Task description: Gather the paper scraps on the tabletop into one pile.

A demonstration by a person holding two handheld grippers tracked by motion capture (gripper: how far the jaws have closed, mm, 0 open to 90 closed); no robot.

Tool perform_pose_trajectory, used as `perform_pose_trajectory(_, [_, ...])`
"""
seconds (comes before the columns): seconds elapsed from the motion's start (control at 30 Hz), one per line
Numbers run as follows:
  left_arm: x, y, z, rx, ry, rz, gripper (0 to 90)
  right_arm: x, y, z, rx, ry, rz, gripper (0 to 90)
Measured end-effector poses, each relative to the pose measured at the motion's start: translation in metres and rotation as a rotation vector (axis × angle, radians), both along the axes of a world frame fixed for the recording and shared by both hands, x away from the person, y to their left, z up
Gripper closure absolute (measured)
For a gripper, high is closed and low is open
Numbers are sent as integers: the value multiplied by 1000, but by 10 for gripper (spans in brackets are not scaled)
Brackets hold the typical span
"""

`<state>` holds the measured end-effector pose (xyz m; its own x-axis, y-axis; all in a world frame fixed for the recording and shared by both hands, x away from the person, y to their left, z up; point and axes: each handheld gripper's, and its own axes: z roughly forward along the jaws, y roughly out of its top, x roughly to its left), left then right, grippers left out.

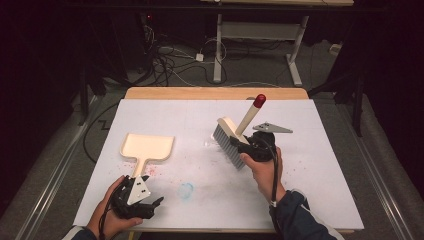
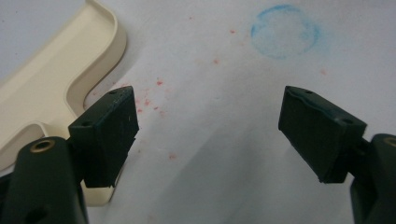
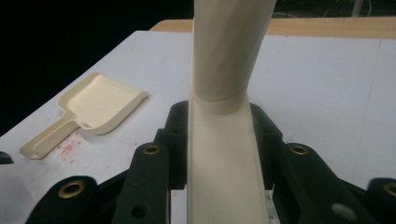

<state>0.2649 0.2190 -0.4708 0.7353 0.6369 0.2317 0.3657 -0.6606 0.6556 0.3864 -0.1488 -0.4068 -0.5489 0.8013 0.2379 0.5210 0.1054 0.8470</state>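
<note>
A cream dustpan (image 1: 146,148) lies flat on the white table (image 1: 320,190), its handle pointing toward the near left edge. My left gripper (image 1: 150,204) rests on the table just past the handle's end, open and holding nothing; in the left gripper view the dustpan handle (image 2: 46,107) lies beside the left jaw. My right gripper (image 1: 243,143) is shut on the cream handle of a brush (image 1: 239,131), whose grey bristles (image 1: 227,146) touch the table and whose red-tipped end (image 1: 259,100) points up and away. The brush handle (image 3: 224,116) rises between the jaws in the right gripper view.
Fine red crumbs (image 1: 152,171) are scattered near the dustpan handle and to the right of the brush. A faint blue ring stain (image 1: 187,190) marks the table near the front centre. Beyond the table's wooden far edge stand a desk frame (image 1: 260,35) and cables.
</note>
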Motion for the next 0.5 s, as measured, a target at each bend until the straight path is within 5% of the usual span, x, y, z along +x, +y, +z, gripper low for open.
perform_pose_trajectory(0.2, [0,-2,-1,20,2,-5,192,2,-17,13,-67,-23,9,672])
perform_pose_trajectory(0.27, [0,-2,-1,22,0,-2,192,4,-27,18,-131,-53,-6,672])
perform_pose_trajectory(0.5, [0,-1,-1,25,-7,-1,192,11,-43,19,-235,-113,-53,672])
